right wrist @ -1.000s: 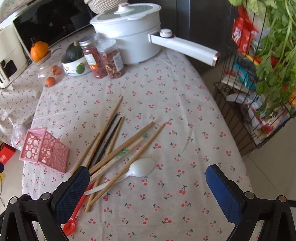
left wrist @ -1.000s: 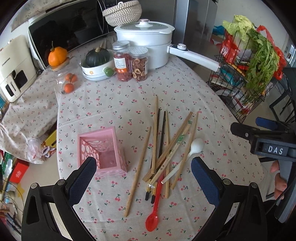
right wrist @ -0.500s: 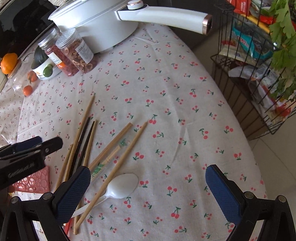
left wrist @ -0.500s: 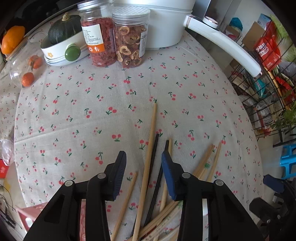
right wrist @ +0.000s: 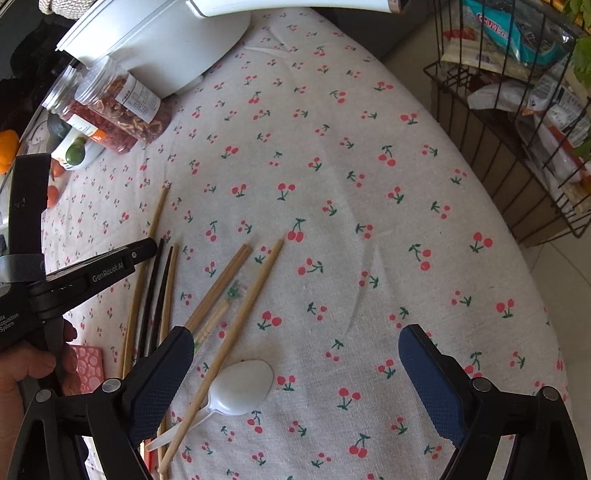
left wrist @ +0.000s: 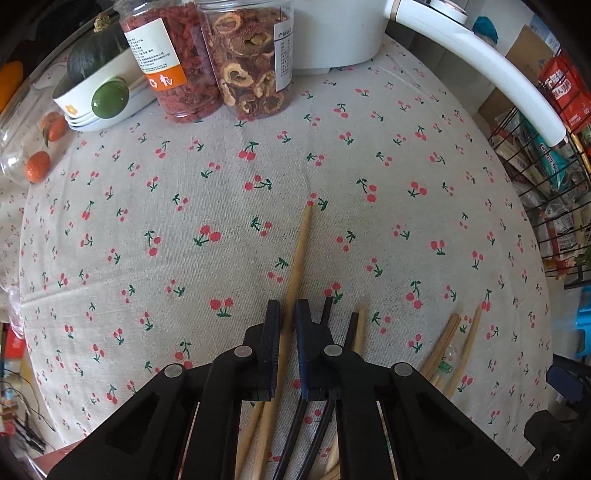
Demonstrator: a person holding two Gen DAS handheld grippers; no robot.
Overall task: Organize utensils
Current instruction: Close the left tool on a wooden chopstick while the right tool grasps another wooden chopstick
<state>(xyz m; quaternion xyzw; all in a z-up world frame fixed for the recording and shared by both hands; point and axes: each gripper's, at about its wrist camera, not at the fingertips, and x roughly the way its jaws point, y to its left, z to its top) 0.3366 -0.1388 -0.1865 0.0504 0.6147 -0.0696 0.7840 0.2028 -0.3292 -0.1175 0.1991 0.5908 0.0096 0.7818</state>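
Nearby, two jars [left wrist: 214, 59] of dried fruit and a white pot [right wrist: 159, 40] stand far on the tabletop [left wrist: 369, 166]. Left hand-held gripper [left wrist: 287, 314] is nearly closed around a bamboo chopstick [left wrist: 299, 251]; right hand-held gripper [right wrist: 295, 369] gapes wide, empty, over a white spoon [right wrist: 240, 387] among other chopsticks [right wrist: 221, 288].

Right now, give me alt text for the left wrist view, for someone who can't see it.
The left claw is nearly closed around one long bamboo chopstick lying on a cherry-print tablecloth. More bamboo and black chopsticks lie scattered to its right. Beyond stand two jars of dried fruit and a white pot.
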